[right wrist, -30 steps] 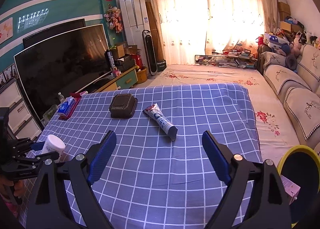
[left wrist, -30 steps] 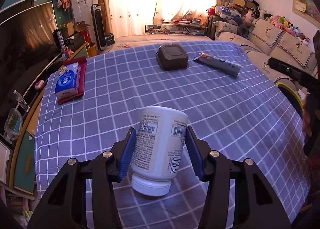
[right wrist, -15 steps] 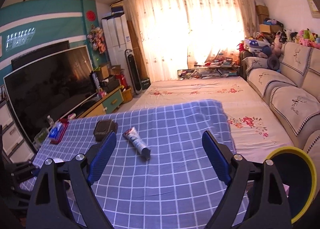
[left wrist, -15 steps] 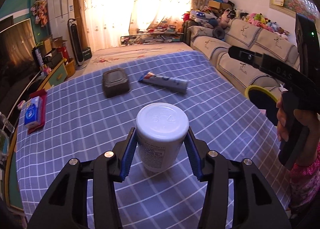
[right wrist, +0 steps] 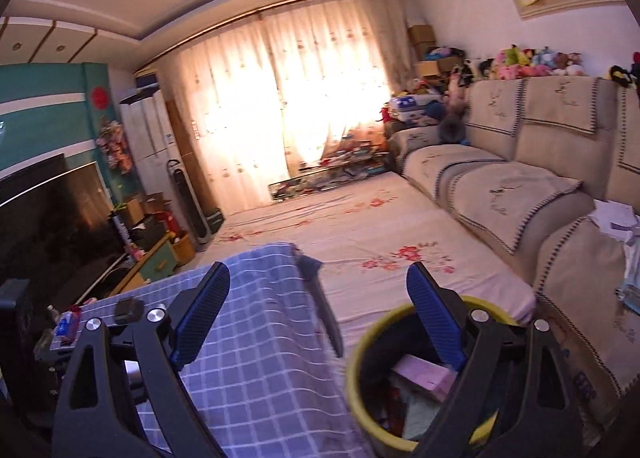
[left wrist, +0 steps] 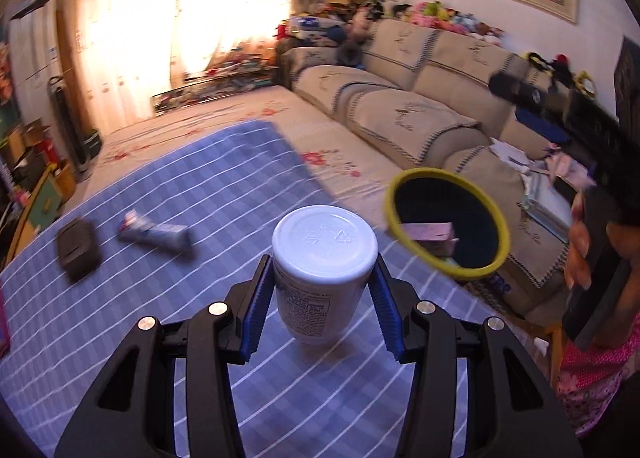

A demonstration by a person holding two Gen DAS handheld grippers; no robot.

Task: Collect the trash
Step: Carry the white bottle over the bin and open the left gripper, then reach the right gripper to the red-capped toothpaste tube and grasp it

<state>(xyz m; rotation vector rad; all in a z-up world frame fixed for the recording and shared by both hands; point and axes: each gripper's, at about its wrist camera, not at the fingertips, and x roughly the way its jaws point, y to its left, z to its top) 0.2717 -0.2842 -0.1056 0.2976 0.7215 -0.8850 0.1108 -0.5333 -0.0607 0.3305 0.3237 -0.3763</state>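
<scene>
A beige sofa runs along the right side of the room, its back lined with soft toys. In front of it stands the counter, covered with a blue checked cloth. Just off the counter's right edge sits a yellow-rimmed bin with a black liner; a pink box and other scraps lie inside it.

The left hand-held gripper clamps a white plastic bottle between its blue pads, the bottle's flat pale end turned toward the camera and its printed label below. The bottle hangs above the cloth, near the bin but not over it. The right hand-held gripper stands wide open with nothing between its fingers; its right finger shows in front of the bin's opening.

Farther back on the cloth, well apart from the bottle, lie a dark lidded container and, just beside it, a crumpled tube; both are blurred. A person's hand at the right edge holds the right gripper's black handle.
</scene>
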